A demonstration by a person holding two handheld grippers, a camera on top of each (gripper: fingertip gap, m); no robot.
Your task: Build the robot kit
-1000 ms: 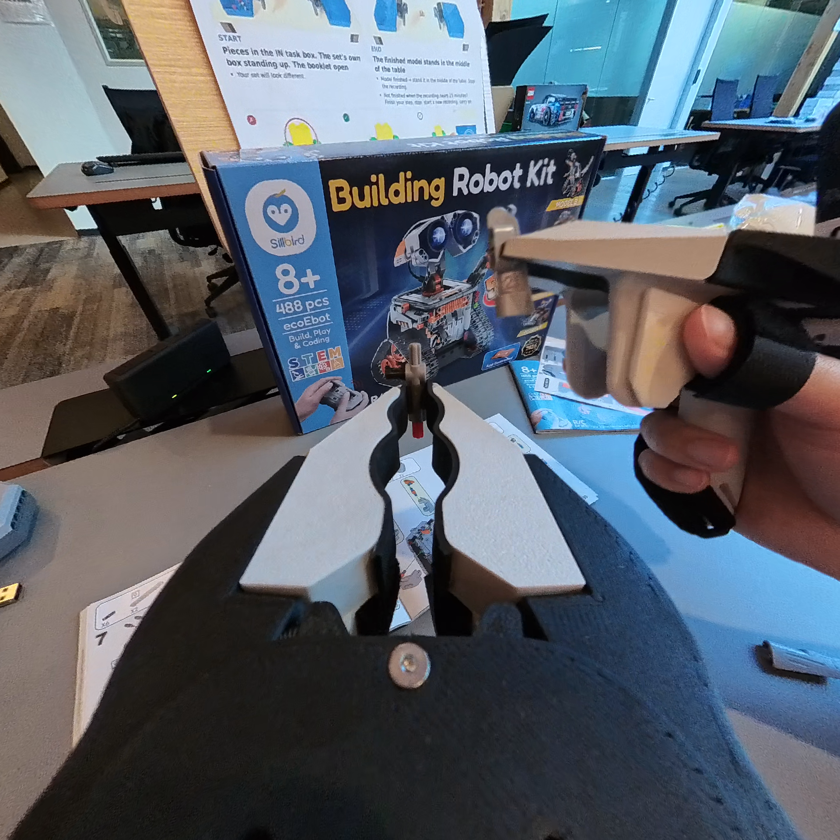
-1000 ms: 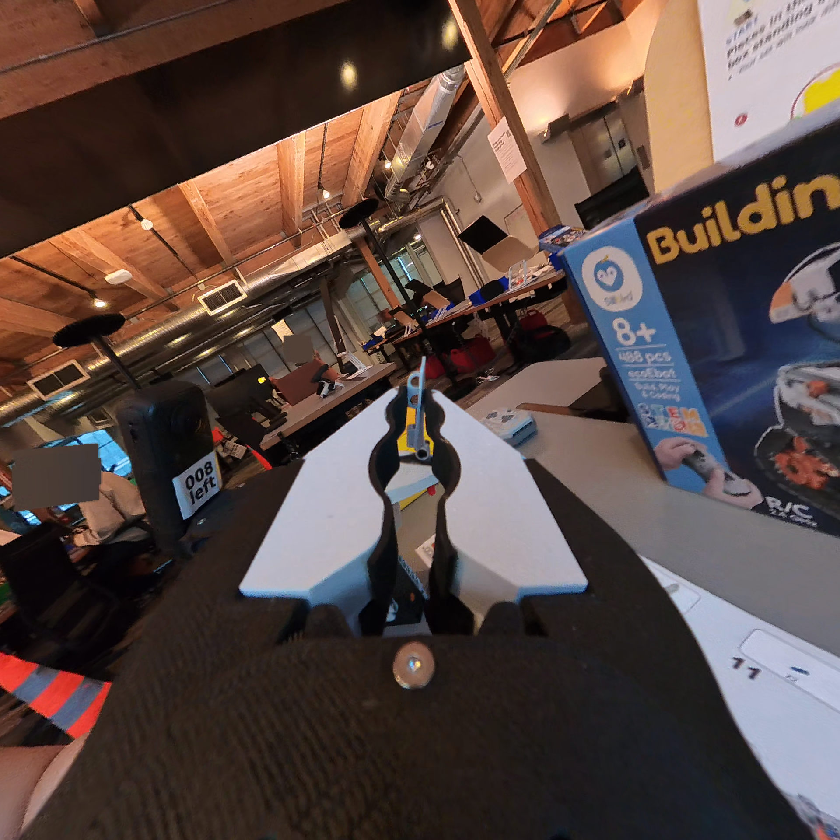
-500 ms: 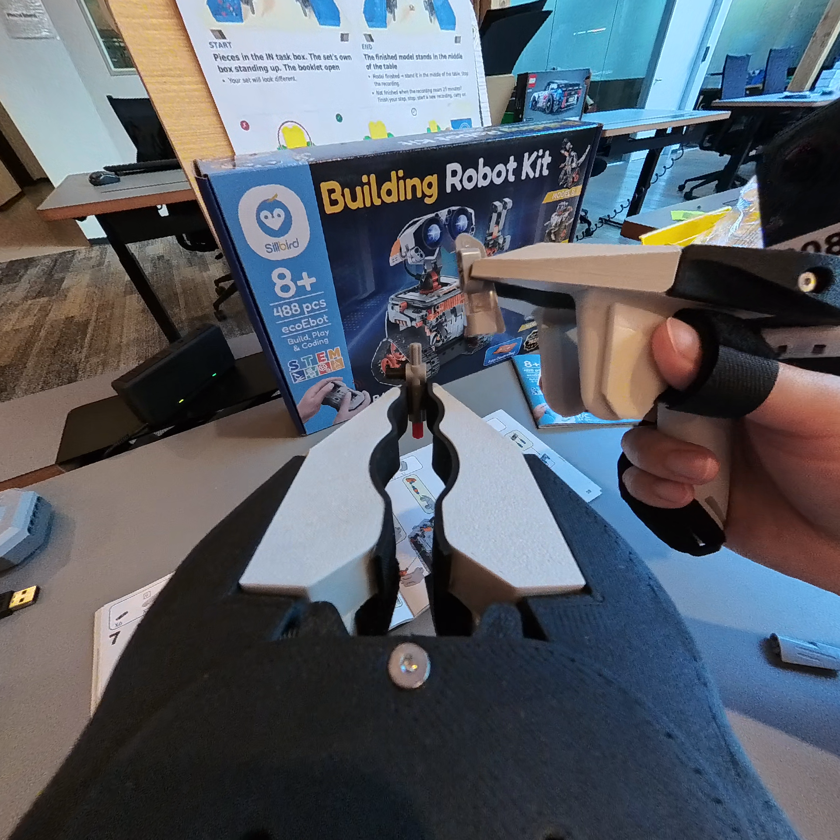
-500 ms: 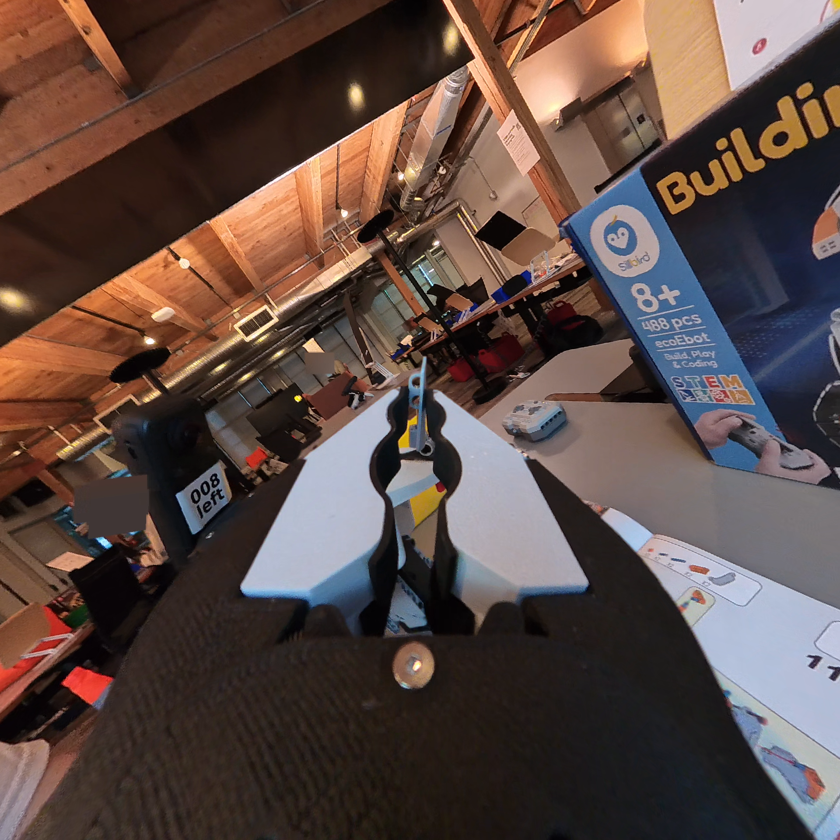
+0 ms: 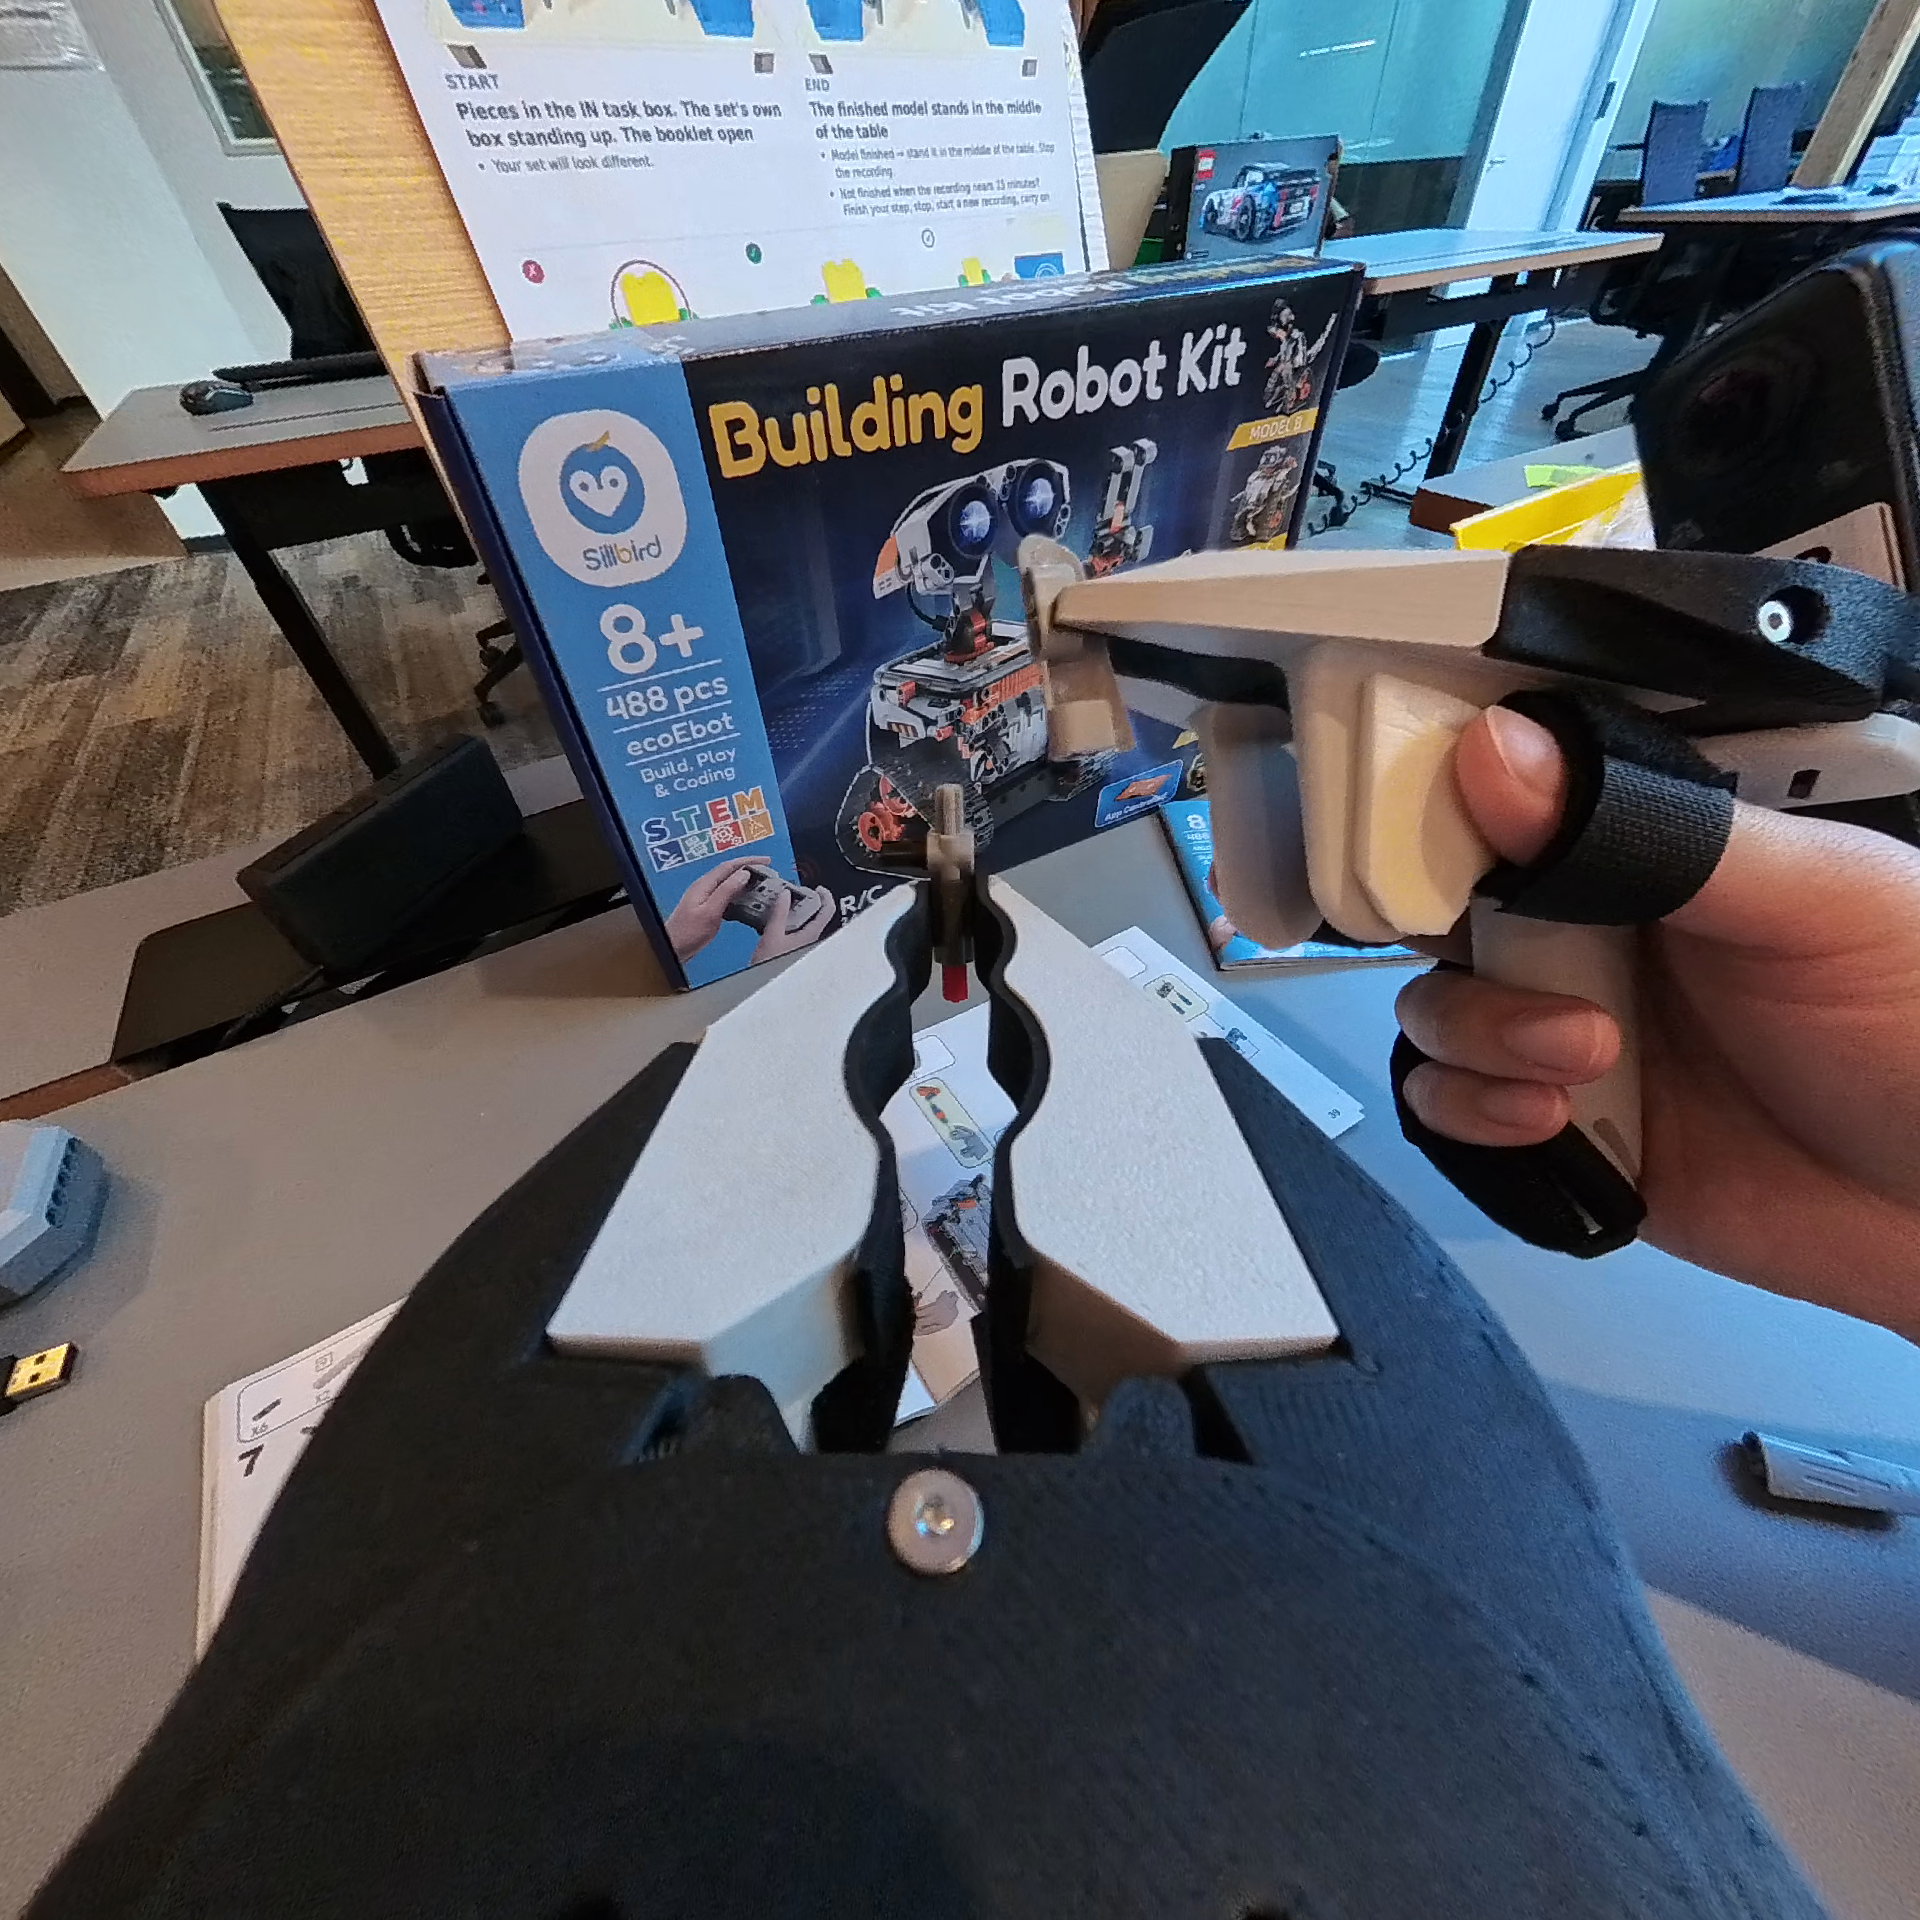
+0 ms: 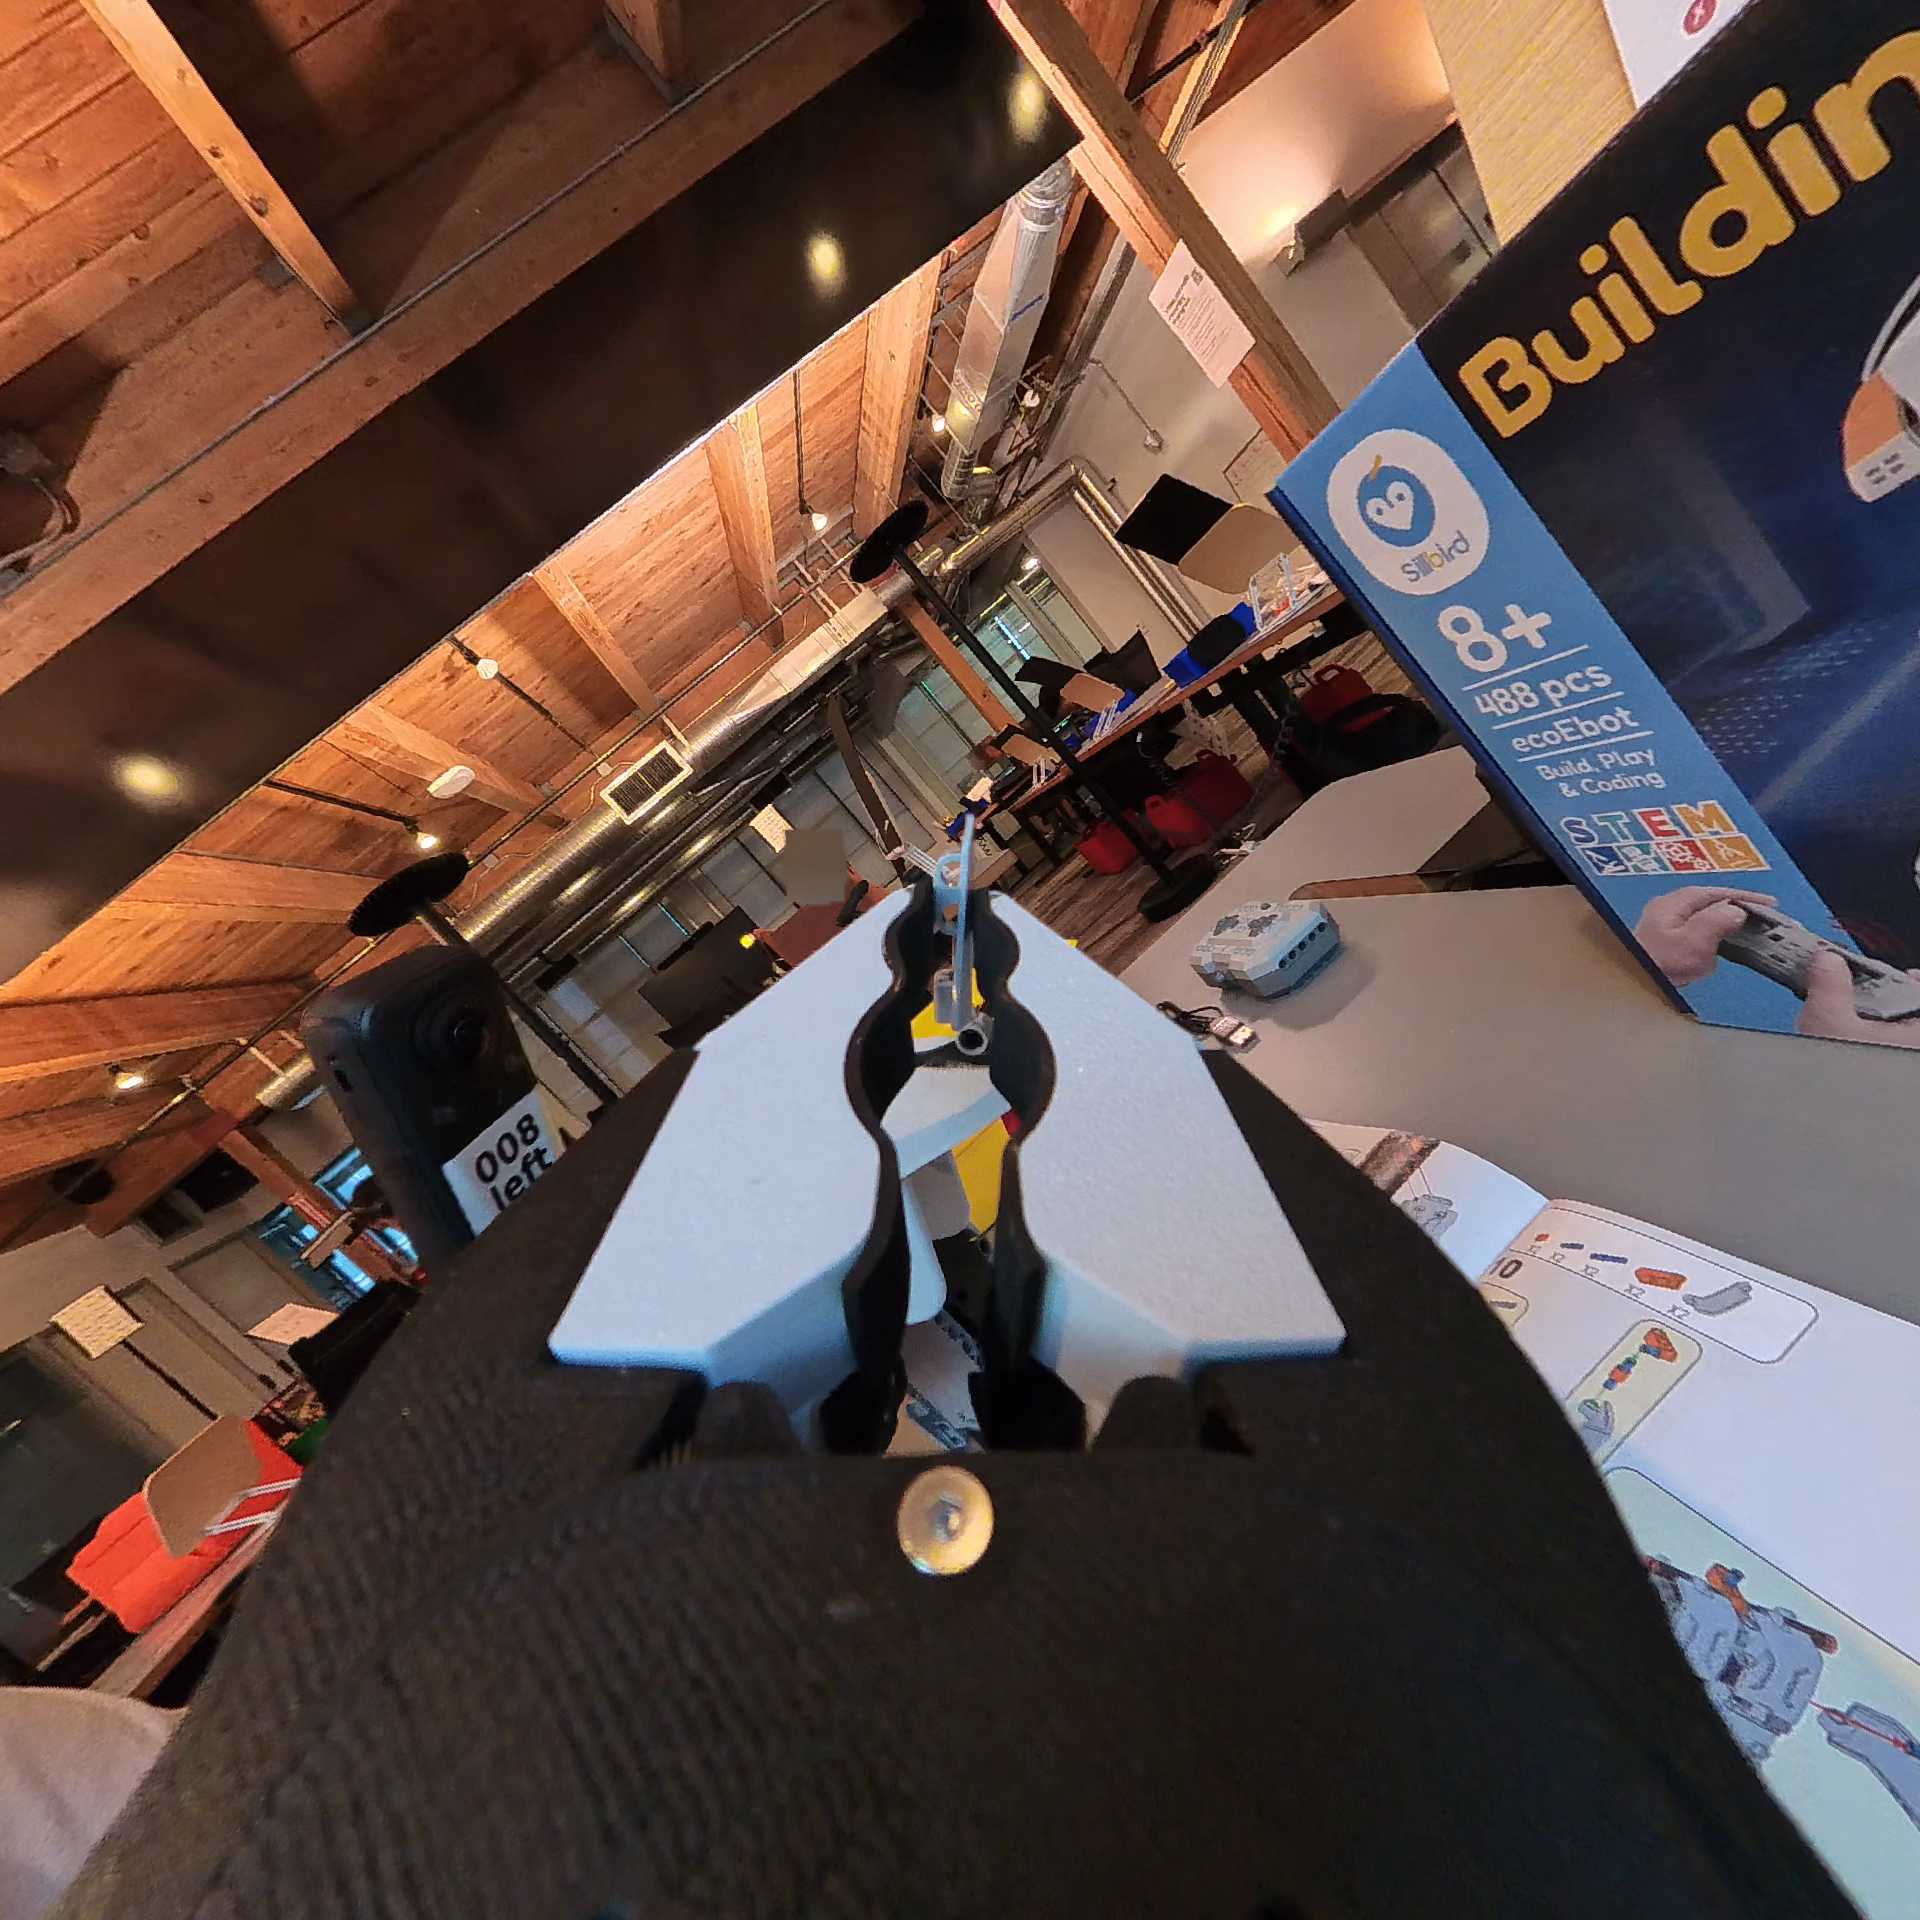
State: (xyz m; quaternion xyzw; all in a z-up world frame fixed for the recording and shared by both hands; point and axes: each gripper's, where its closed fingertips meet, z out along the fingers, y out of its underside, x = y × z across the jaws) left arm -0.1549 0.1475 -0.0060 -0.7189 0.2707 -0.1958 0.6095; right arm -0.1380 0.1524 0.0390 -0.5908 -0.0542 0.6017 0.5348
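My left gripper [image 5: 951,914] is shut on a small pin assembly [image 5: 949,888], grey at the top, black in the middle, red at the bottom, held upright above the table. My right gripper [image 6: 961,935] is shut on a thin grey beam piece [image 6: 964,951] seen edge-on. In the left wrist view the right gripper [image 5: 1060,623] comes in from the right, held by a hand [image 5: 1704,1039], with the grey beam piece [image 5: 1075,675] at its tip just above and right of my left fingertips. The two parts stand apart.
A blue and black kit box [image 5: 883,623] stands upright behind, an instruction sheet on a board [image 5: 748,156] behind it. An open booklet [image 6: 1683,1455] lies on the grey table [image 5: 364,1143]. A grey hub block [image 6: 1262,940], a small USB plug [image 5: 36,1371] and the left gripper's camera [image 6: 426,1081] are at the left. Some 5 centimetres of space lies between my two pairs of fingers.
The right gripper has moved left and down toward my left fingertips, bringing the grey beam piece nearer the pin. The right wrist view has tilted and swung. Both grippers stay shut.
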